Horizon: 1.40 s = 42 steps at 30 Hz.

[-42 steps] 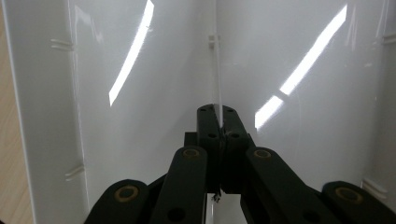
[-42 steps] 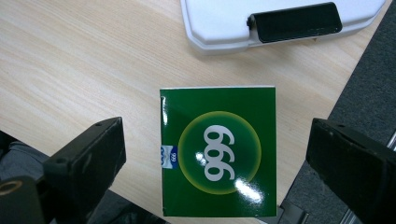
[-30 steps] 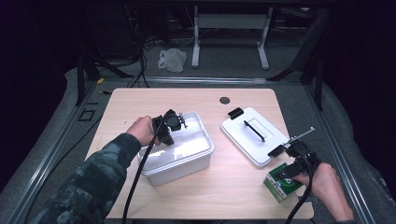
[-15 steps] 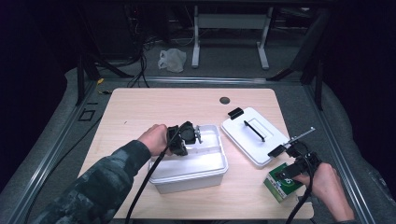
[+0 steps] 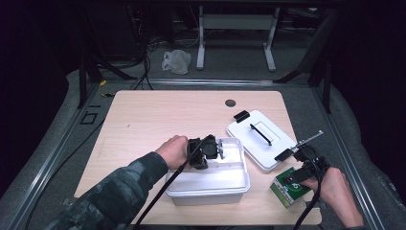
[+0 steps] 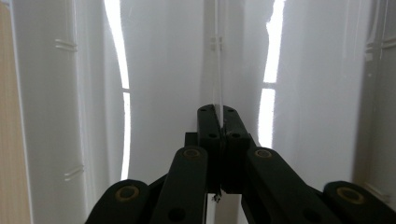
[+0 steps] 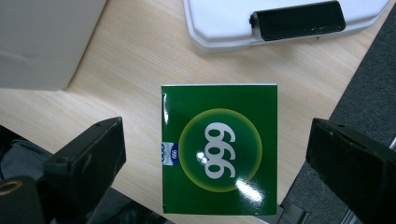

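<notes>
A white plastic bin (image 5: 207,183) stands at the front middle of the table. My left gripper (image 5: 219,150) is shut on the bin's far rim. In the left gripper view the left gripper (image 6: 217,113) pinches the bin's thin translucent wall (image 6: 217,70) between its black jaws. A green box (image 5: 288,188) marked "999" lies near the front right edge. My right gripper (image 5: 300,173) hovers over it. In the right gripper view the right gripper (image 7: 217,140) is open, with a jaw on either side of the green box (image 7: 219,149) and neither touching it.
The bin's white lid (image 5: 261,138) with a black handle and clips lies right of the bin; its edge (image 7: 280,18) is just beyond the green box. The bin's corner (image 7: 42,42) is close by. The table's right edge and grey floor (image 7: 369,93) are nearby.
My left gripper has dragged the bin to the right, toward the lid, still shut on its rim. The right gripper and the green box have stayed put.
</notes>
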Tool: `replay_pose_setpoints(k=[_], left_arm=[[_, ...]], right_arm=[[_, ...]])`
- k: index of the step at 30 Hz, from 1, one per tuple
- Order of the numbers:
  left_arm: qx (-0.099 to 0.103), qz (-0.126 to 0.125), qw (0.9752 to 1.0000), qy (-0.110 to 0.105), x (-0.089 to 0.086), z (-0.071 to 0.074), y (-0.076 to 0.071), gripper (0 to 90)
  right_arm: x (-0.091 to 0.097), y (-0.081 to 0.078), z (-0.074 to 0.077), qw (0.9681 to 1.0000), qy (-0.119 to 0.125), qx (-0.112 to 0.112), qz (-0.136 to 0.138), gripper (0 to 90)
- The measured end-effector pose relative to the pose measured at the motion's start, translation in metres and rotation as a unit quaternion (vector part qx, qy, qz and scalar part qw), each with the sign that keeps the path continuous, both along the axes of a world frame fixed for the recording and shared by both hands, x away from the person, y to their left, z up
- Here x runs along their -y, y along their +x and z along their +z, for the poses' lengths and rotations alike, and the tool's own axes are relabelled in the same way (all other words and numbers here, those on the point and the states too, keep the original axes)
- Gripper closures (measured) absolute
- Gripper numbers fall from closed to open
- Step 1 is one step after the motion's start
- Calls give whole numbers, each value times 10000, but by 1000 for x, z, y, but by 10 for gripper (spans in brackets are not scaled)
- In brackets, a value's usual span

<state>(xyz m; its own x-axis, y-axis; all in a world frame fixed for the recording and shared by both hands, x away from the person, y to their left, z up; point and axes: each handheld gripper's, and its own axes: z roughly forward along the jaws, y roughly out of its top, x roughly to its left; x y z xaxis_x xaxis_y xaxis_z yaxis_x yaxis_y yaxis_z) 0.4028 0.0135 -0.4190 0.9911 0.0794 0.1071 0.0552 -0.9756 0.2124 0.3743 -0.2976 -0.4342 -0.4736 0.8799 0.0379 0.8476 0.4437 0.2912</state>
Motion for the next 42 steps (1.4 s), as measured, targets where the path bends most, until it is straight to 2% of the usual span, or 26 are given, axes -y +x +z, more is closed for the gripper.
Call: replay_pose_setpoints(k=[10,16,29,35,42], left_arm=[[-3,-288,9996,-56,21,0,-6,894],[37,-394,9992,-74,27,0,-7,893],[57,-360,9992,-189,33,-1,-10,894],[4,-362,9991,-208,33,0,-8,894],[-93,-343,9991,-220,30,8,-7,894]], right_arm=[[-2,5,1,10000,47,-36,28,46],[-2,5,0,10000,21,-37,15,46],[4,3,-3,10000,-21,-48,-32,48],[6,2,-4,10000,-12,-49,-49,47],[6,3,-3,10000,-17,-50,-46,47]])
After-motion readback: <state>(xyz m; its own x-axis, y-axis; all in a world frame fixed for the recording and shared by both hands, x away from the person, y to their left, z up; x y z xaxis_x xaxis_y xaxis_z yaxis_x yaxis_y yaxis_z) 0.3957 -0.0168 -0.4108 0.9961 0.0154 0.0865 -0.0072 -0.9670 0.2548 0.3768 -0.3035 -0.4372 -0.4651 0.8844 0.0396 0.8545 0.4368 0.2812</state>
